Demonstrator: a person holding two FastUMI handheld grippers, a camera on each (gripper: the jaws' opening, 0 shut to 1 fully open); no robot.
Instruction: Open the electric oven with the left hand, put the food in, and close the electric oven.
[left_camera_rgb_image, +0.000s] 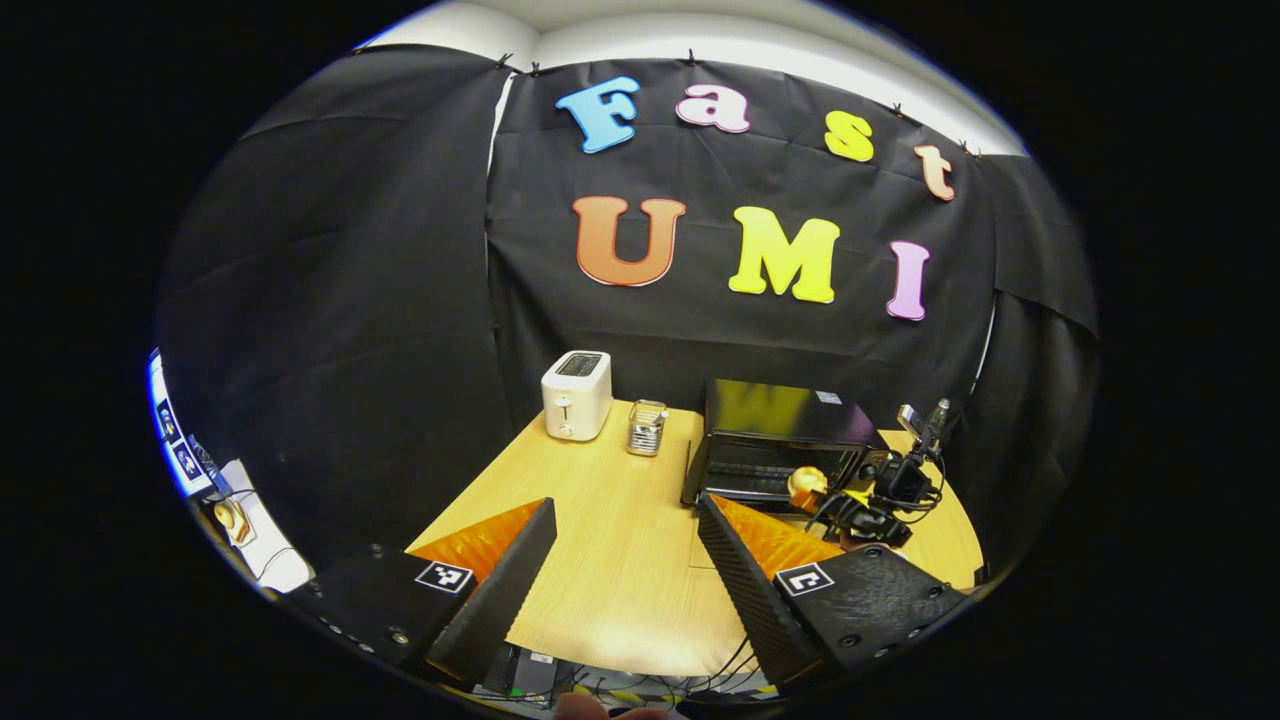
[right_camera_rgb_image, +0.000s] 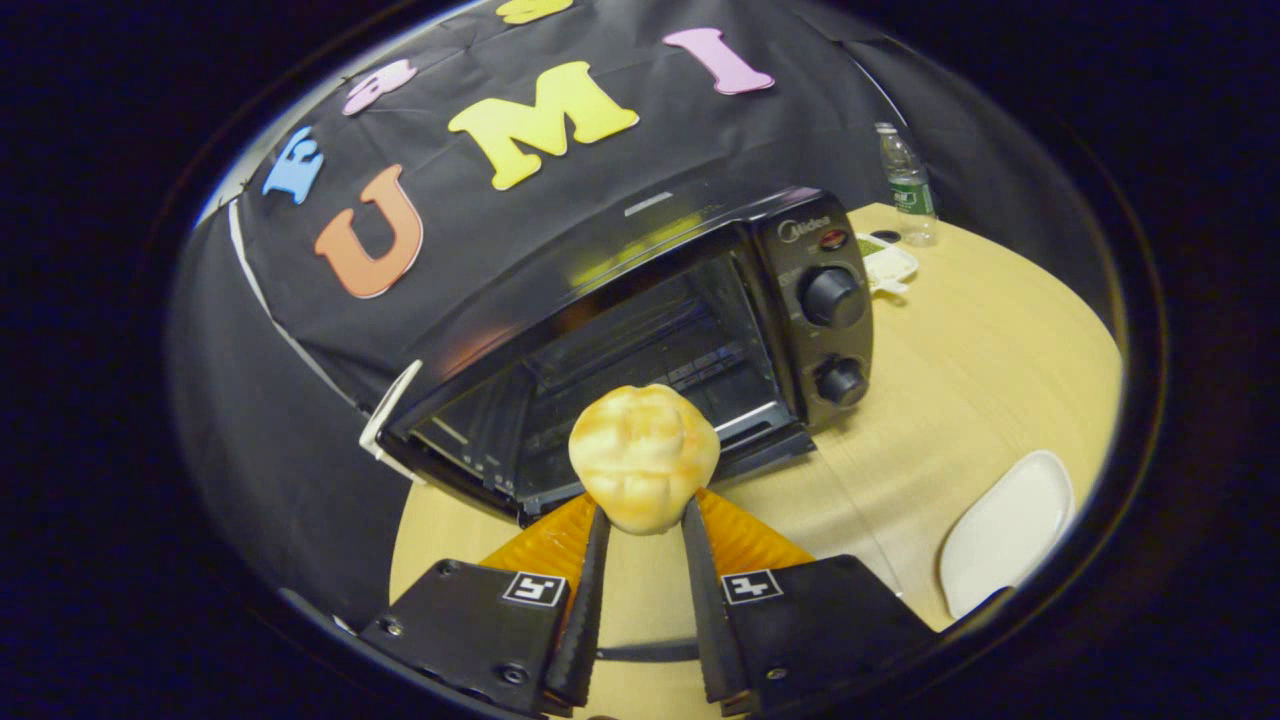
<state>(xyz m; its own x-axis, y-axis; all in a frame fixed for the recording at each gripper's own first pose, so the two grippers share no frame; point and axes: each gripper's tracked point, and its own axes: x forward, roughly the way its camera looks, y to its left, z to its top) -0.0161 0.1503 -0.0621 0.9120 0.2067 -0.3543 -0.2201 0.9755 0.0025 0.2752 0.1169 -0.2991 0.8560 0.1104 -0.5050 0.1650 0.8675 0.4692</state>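
Note:
The black electric oven (right_camera_rgb_image: 700, 320) stands on the wooden table (right_camera_rgb_image: 960, 380) with its door (right_camera_rgb_image: 470, 445) folded down and the wire rack inside showing. A round golden bun (right_camera_rgb_image: 643, 458) is pinched between the fingers of my right gripper (right_camera_rgb_image: 645, 515), just in front of the oven's mouth and above the lowered door. In the left gripper view the oven (left_camera_rgb_image: 780, 425) sits at the right, with the bun (left_camera_rgb_image: 805, 485) and the right gripper (left_camera_rgb_image: 880, 495) before it. My left gripper (left_camera_rgb_image: 625, 510) hovers open over the table's near middle, holding nothing.
A white toaster (left_camera_rgb_image: 577, 393) and a small glass holder (left_camera_rgb_image: 647, 428) stand at the table's back left. Right of the oven are a water bottle (right_camera_rgb_image: 905, 185), a small dish (right_camera_rgb_image: 885, 265) and a white plate (right_camera_rgb_image: 1005, 530). Two knobs (right_camera_rgb_image: 830, 297) face front.

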